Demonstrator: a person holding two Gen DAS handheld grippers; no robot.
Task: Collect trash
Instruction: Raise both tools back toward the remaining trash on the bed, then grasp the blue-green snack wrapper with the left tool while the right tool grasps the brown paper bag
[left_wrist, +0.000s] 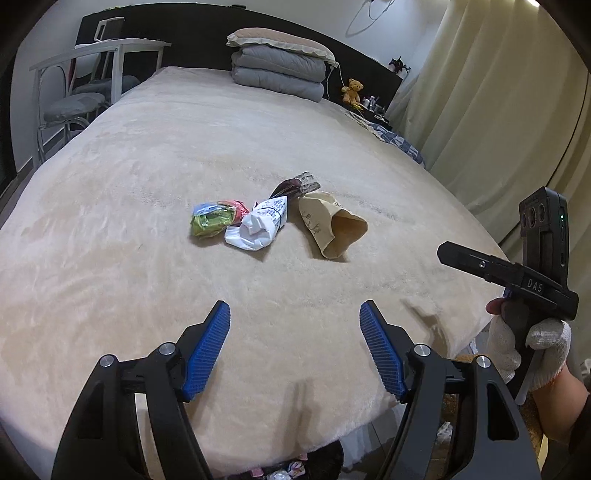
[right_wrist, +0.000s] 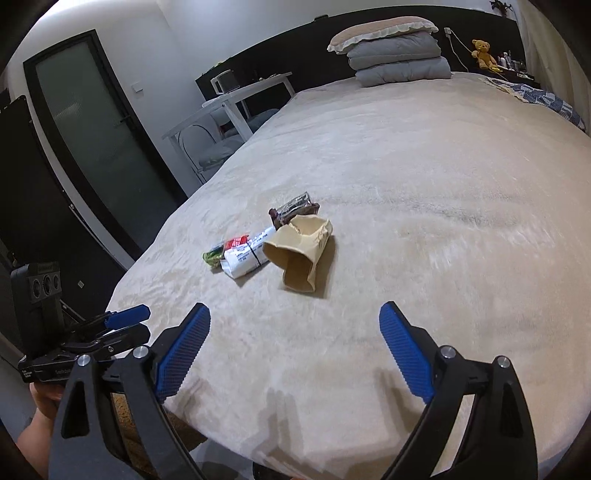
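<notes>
A small heap of trash lies mid-bed on the beige blanket (left_wrist: 147, 166). It holds a green and red wrapper (left_wrist: 216, 218), a crumpled white wrapper (left_wrist: 258, 225), a dark brown wrapper (left_wrist: 295, 184) and a tan paper bag (left_wrist: 332, 225) with its mouth open. My left gripper (left_wrist: 294, 308) is open and empty, short of the heap, above the bed's near edge. My right gripper (right_wrist: 294, 308) is open wider, also empty, with the tan bag (right_wrist: 301, 251) and white wrapper (right_wrist: 245, 258) ahead of it. A gloved hand (left_wrist: 532, 350) holds the right gripper at the left view's right edge.
Folded grey quilts and a pillow (left_wrist: 277, 70) are stacked at the headboard, with a teddy bear (left_wrist: 352, 90) beside them. A white table and grey chairs (left_wrist: 85, 92) stand left of the bed. Curtains (left_wrist: 498, 110) hang on the right. A dark container (left_wrist: 288, 470) shows below the bed's near edge.
</notes>
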